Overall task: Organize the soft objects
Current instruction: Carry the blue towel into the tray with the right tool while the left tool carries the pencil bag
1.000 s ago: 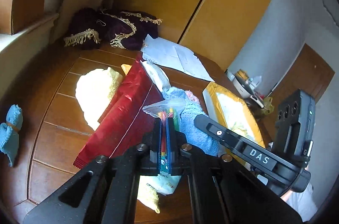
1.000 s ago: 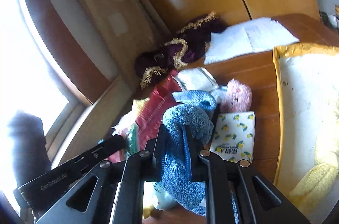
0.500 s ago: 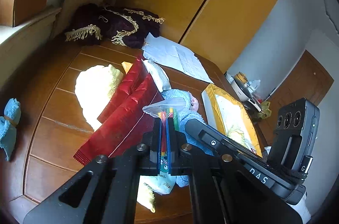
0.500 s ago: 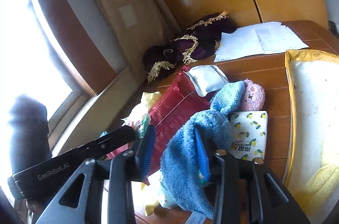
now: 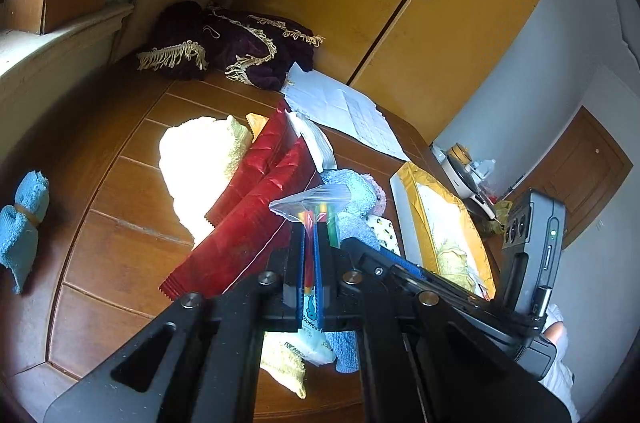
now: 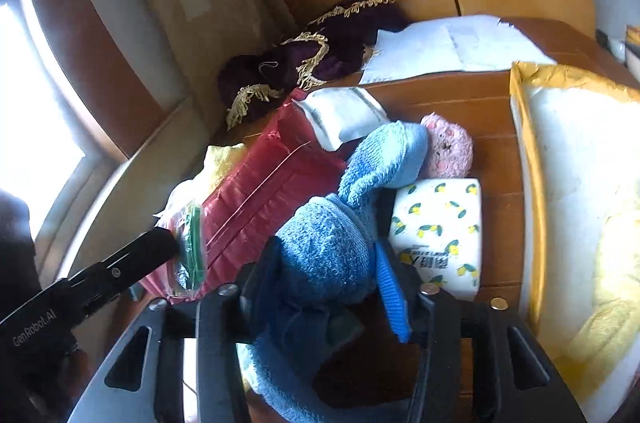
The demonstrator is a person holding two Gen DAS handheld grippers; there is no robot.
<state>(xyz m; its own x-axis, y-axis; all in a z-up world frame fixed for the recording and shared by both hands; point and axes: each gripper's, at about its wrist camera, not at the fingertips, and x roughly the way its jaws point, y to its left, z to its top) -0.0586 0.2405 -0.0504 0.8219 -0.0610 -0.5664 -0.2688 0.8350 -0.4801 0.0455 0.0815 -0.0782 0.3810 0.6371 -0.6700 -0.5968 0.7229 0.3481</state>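
clamping a clear zip bag (image 5: 310, 201) of coloured sticks, the left tongs (image 5: 308, 263) sit closed; the right tongs (image 6: 326, 275) stand apart around a blue towel (image 6: 332, 243) on the desk (image 5: 120, 191).

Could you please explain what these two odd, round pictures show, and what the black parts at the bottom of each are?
There is no robot here: a person holds a two-finger gripper in each hand, and a wide-angle camera on each looks forward along its fingers. Those fingers are the black parts.

In the left camera's picture, the left gripper is shut on a clear plastic bag with coloured sticks inside. In the right camera's picture, the right gripper stands open around a blue towel.

On the wooden table lie a red packet, a pale yellow cloth, a pink plush toy, a lemon-print tissue pack, papers and a dark fringed cloth.
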